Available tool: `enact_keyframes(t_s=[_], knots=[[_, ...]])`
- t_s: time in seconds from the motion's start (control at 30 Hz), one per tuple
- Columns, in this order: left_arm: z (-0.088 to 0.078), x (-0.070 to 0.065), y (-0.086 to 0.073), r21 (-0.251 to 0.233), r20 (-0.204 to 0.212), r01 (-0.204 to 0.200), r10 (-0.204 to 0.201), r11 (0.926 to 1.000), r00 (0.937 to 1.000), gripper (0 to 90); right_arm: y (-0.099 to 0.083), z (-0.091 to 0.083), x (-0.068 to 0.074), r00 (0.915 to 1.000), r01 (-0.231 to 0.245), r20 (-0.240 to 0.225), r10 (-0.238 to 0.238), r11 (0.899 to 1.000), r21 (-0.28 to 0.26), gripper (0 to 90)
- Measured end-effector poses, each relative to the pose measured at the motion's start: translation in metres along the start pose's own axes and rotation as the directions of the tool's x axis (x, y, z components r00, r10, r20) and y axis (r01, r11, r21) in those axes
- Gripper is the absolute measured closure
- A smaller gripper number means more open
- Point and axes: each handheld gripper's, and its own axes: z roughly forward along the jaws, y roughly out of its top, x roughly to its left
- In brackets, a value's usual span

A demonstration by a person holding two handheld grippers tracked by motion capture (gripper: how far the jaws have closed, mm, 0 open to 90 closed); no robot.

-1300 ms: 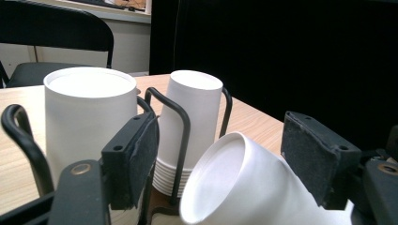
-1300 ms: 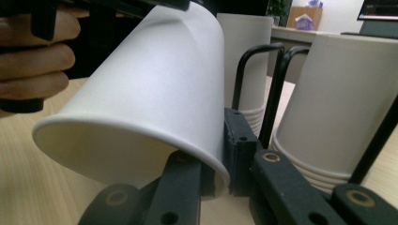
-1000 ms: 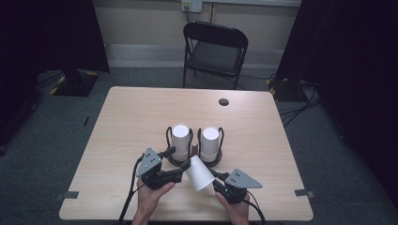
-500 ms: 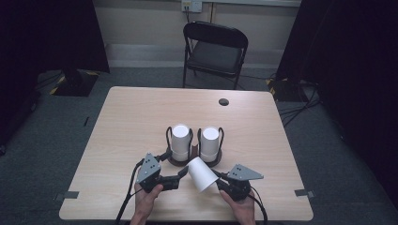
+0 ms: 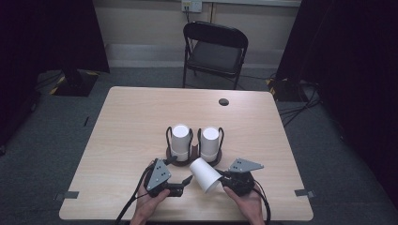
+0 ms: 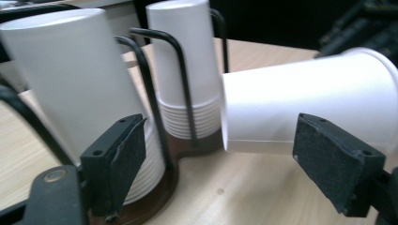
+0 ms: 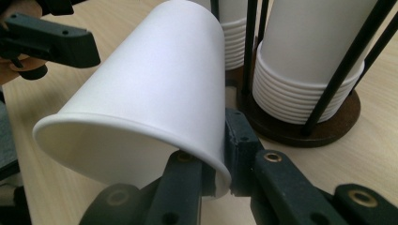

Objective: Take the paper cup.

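A white paper cup (image 5: pixel 205 174) lies on its side in the air, and my right gripper (image 5: pixel 224 179) is shut on its rim (image 7: pixel 213 174). The cup's base points toward a dark round holder (image 5: pixel 216 161) with black wire posts. That holder carries two upside-down stacks of white cups, the left stack (image 5: pixel 179 142) and the right stack (image 5: pixel 210 143). My left gripper (image 5: pixel 187 180) is open just left of the held cup. In the left gripper view its jaws stand wide apart, one before the near stack (image 6: pixel 70 79) and one before the held cup (image 6: pixel 309 98).
The wooden table (image 5: pixel 126 126) has a small dark round grommet (image 5: pixel 224 101) near its far edge. A black folding chair (image 5: pixel 213 51) stands beyond the table. Cables trail from both grippers toward the near edge.
Both grippers and the held cup have drifted slightly toward the near edge of the table. The cup stacks have not moved.
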Motion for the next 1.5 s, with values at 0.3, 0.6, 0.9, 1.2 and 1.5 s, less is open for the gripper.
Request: enact_keyframes(t_s=[0.3, 0.6, 0.9, 1.2, 1.5], knots=[[0.003, -0.008, -0.004, 0.017, 0.067, -0.074, 0.072, 0.9971, 0.9951, 18.4, 0.01, -0.004, -0.005, 0.9988, 0.017, -0.047, -0.013, 0.996, 0.089, 84.6], [0.007, -0.015, -0.004, 0.063, 0.125, -0.193, 0.185, 0.9791, 0.9748, 16.9, 0.019, -0.004, -0.007, 0.9942, 0.054, -0.101, -0.035, 0.98, 0.191, 84.7], [0.01, -0.025, -0.004, 0.08, 0.144, -0.296, 0.283, 0.9517, 0.9482, 15.7, 0.025, -0.002, -0.007, 0.9907, 0.063, -0.133, -0.031, 0.969, 0.24, 85.1], [0.011, -0.036, -0.001, 0.104, 0.134, -0.383, 0.369, 0.9178, 0.9198, 15.8, 0.031, 0.001, -0.005, 0.9851, 0.072, -0.171, -0.022, 0.954, 0.291, 85.2], [0.015, -0.042, 0.0, 0.098, 0.142, -0.43, 0.415, 0.8975, 0.8987, 13.8, 0.034, 0.006, -0.005, 0.9822, 0.061, -0.188, 0.005, 0.938, 0.341, 85.1]])
